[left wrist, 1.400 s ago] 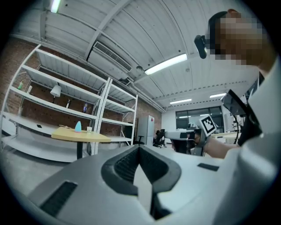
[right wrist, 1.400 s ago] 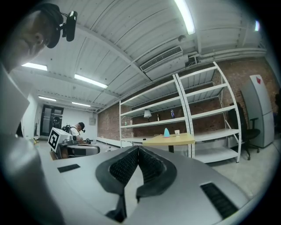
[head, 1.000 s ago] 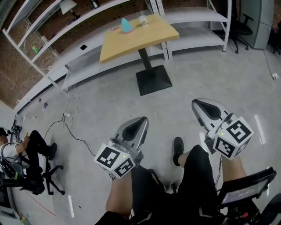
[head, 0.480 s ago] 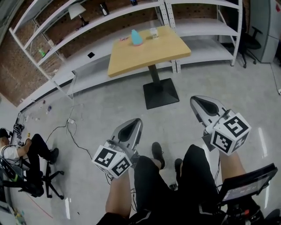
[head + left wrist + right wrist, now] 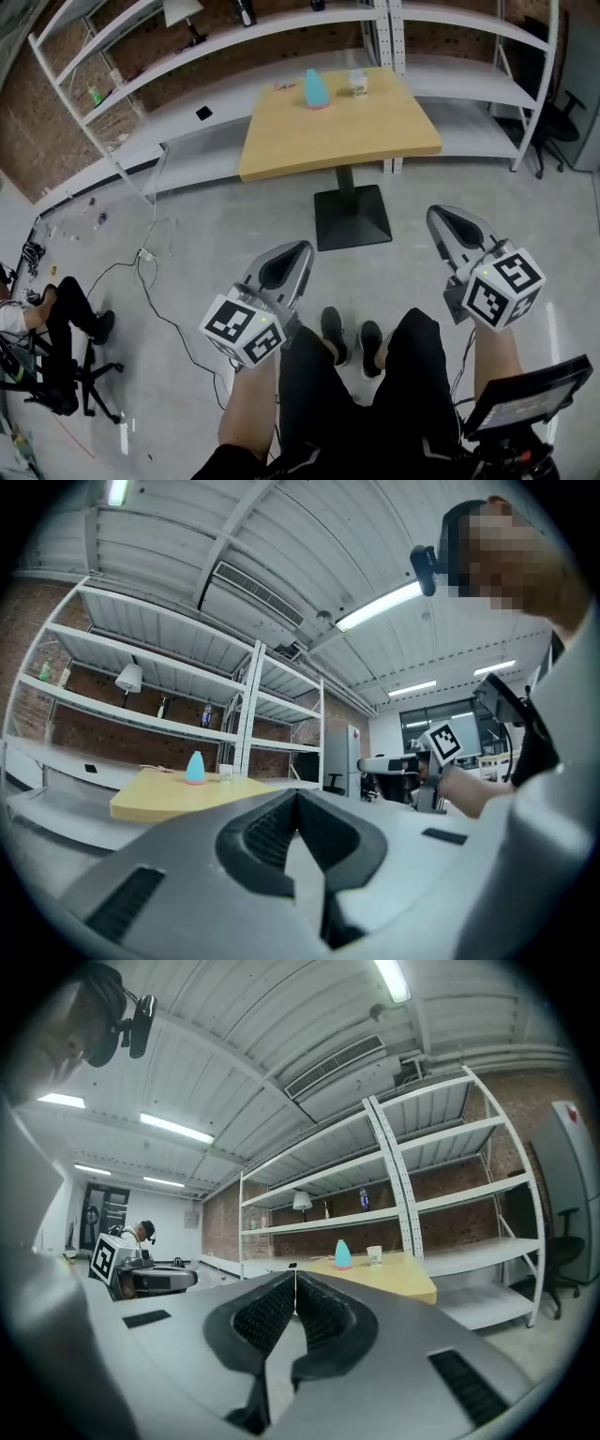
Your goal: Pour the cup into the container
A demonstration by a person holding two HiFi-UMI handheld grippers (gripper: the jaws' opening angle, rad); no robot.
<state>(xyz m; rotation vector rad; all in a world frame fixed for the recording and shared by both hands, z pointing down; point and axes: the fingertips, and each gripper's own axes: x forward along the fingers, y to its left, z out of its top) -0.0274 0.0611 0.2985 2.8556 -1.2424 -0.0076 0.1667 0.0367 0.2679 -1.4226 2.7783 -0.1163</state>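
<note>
A small pale cup (image 5: 357, 82) and a turquoise cone-shaped container (image 5: 316, 89) stand side by side at the far edge of a wooden table (image 5: 375, 131). Both are well ahead of the grippers. My left gripper (image 5: 302, 249) and right gripper (image 5: 439, 216) are held level above the floor in front of the table, both shut and empty. The left gripper view shows its jaws (image 5: 298, 795) meeting, with the container (image 5: 195, 767) and cup (image 5: 225, 773) far off. In the right gripper view the jaws (image 5: 295, 1275) also meet, and the container (image 5: 343, 1254) and cup (image 5: 375, 1254) are small in the distance.
The table stands on a black pedestal base (image 5: 352, 217). White shelving racks (image 5: 234, 42) run behind it. A seated person (image 5: 37, 319) and floor cables (image 5: 150, 272) are at the left, an office chair (image 5: 562, 122) at the right. The wearer's legs (image 5: 347, 394) are below.
Both grippers have moved forward with the person toward the table. The table, cup and container now sit closer and more central in the head view.
</note>
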